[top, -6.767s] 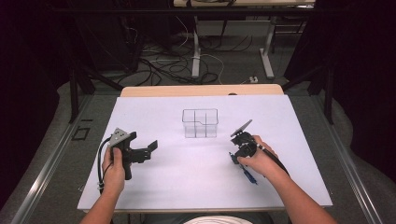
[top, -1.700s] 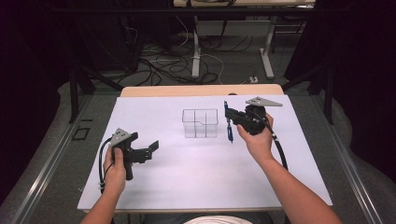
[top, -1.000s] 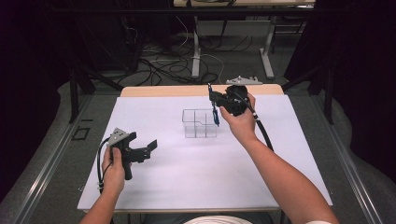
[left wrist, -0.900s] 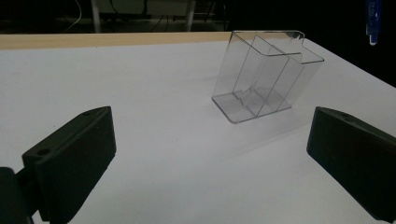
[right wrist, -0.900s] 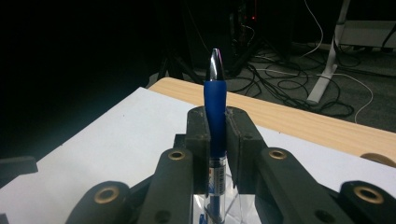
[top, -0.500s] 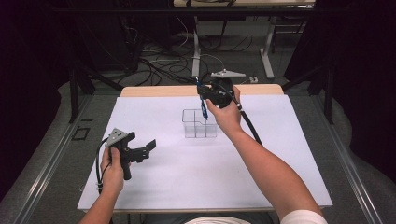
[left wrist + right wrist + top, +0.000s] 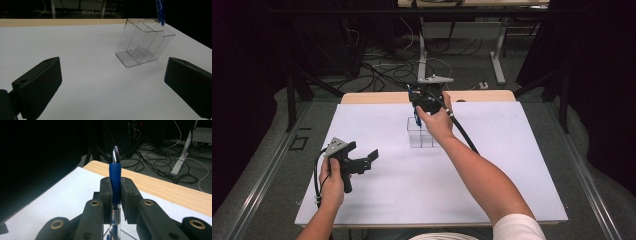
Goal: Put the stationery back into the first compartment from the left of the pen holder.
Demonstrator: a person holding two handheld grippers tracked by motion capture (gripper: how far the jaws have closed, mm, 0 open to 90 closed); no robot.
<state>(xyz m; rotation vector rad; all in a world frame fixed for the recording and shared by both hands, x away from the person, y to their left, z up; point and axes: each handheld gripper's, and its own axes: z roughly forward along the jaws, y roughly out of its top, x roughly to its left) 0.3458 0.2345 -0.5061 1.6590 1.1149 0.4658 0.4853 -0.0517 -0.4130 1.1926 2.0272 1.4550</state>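
Since the earlier frame, the blue pen (image 7: 115, 180) has been carried leftward by the right tongs (image 7: 115, 185), clamped on its barrel, to above the clear divided holder (image 7: 420, 134) on the table (image 7: 512, 165). The left tongs (image 7: 362, 162) are held wide open (nothing gripped). The barrel print cannot be read.
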